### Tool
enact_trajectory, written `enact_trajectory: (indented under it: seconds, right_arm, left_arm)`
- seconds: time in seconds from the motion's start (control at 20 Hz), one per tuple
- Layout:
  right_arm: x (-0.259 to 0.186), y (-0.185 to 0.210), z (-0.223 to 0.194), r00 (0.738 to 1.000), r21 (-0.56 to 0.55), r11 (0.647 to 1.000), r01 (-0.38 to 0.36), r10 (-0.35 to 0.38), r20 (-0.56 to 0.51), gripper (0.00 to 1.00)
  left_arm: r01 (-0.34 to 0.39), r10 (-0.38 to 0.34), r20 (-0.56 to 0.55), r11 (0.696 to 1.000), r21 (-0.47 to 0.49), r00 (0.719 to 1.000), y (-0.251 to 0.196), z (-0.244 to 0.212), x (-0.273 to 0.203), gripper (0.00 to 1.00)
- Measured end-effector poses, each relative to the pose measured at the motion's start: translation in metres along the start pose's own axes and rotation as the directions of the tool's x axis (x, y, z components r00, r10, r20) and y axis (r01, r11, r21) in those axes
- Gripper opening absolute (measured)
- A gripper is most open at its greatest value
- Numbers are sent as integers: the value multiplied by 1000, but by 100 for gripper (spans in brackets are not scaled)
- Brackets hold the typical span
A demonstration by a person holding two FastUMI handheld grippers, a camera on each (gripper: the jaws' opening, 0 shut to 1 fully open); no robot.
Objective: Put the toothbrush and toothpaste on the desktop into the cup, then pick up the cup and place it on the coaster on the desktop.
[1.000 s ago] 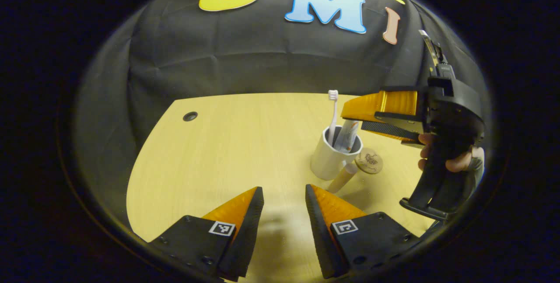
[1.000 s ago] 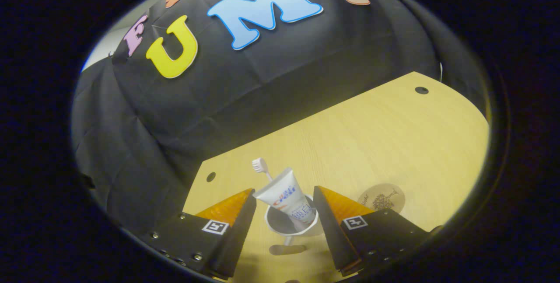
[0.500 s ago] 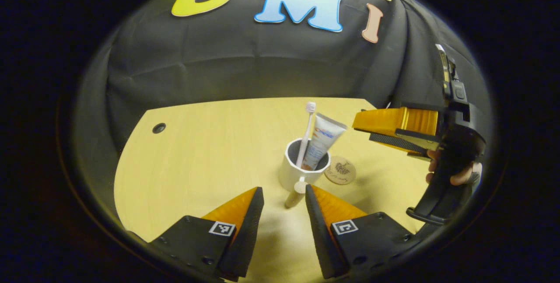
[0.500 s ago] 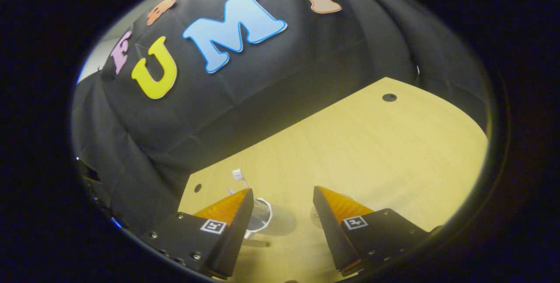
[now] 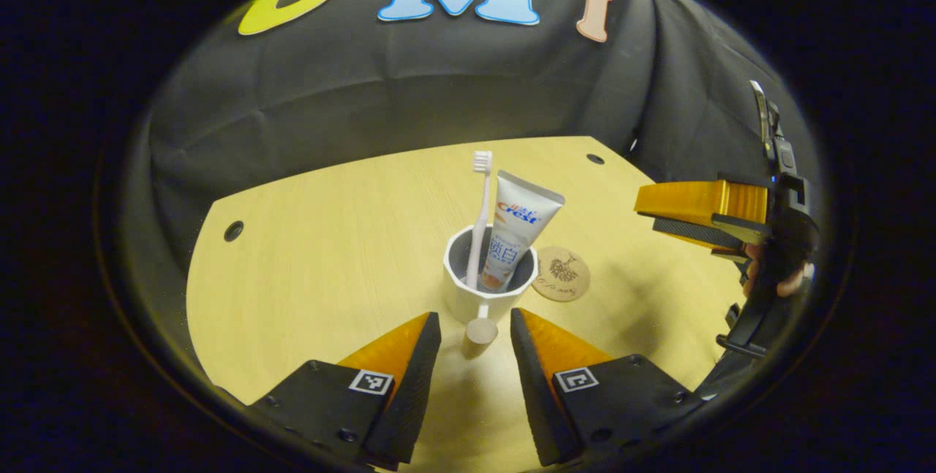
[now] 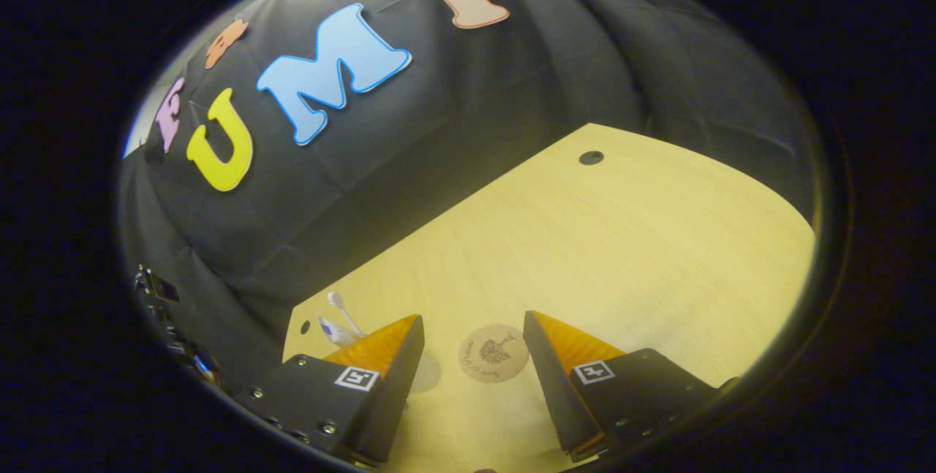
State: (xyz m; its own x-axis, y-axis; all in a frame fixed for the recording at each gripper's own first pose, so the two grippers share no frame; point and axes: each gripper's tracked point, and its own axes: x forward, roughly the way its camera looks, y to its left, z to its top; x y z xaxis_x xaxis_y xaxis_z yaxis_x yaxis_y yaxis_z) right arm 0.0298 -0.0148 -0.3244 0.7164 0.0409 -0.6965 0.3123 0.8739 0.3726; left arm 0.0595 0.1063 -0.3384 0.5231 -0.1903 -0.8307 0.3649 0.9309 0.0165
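Observation:
A white cup point(image 5: 488, 290) stands on the wooden desktop point(image 5: 329, 261), with a pale toothbrush point(image 5: 479, 210) and a white toothpaste tube point(image 5: 515, 228) upright inside it. Its handle point(image 5: 480, 328) points at my left gripper point(image 5: 475, 327), which is open just short of it. A round wooden coaster point(image 5: 561, 284) lies beside the cup on its right. My right gripper point(image 5: 702, 213) hovers above the desk to the right, held by a hand. In the right gripper view, that gripper point(image 6: 472, 330) is open over the coaster point(image 6: 493, 352); the toothbrush head point(image 6: 338, 303) peeks out past its left finger.
Round cable holes sit in the desktop at the far left point(image 5: 233, 230) and far right point(image 5: 594, 159). Black cloth walls close the booth behind and to the sides. Bare wood spreads left of the cup.
The left gripper has closed in on the cup, its handle now between the fingertips. The right gripper has pulled back to the right, away from the cup, leaving the toothpaste in it.

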Motion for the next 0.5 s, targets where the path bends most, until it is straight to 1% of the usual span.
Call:
enact_trajectory:
  seconds: [0.1,0.25,0.3,0.4,0.45,0.5]
  right_arm:
    - [-3,-9,1,1000,22,1000,16,-16,9,82]
    - [-4,-20,-1,999,26,999,38,-38,7,81]
    - [-5,-23,-1,999,28,999,43,-43,6,81]
    - [-5,-28,-2,999,33,998,52,-52,2,81]
    - [-6,-31,-2,998,36,998,57,-57,2,81]
    - [-6,-33,-2,998,40,997,60,-60,-1,81]
  left_arm:
    - [2,-1,-30,1000,12,1000,-1,-6,14,66]
    - [16,-15,-69,1000,24,997,-4,-12,32,66]
    - [21,-19,-78,999,30,997,-5,-13,37,71]
    - [28,-25,-87,999,38,996,-8,-14,48,72]
    - [37,-33,-100,999,38,994,-10,-16,50,66]
    - [29,-24,-113,999,36,993,-10,-19,52,61]
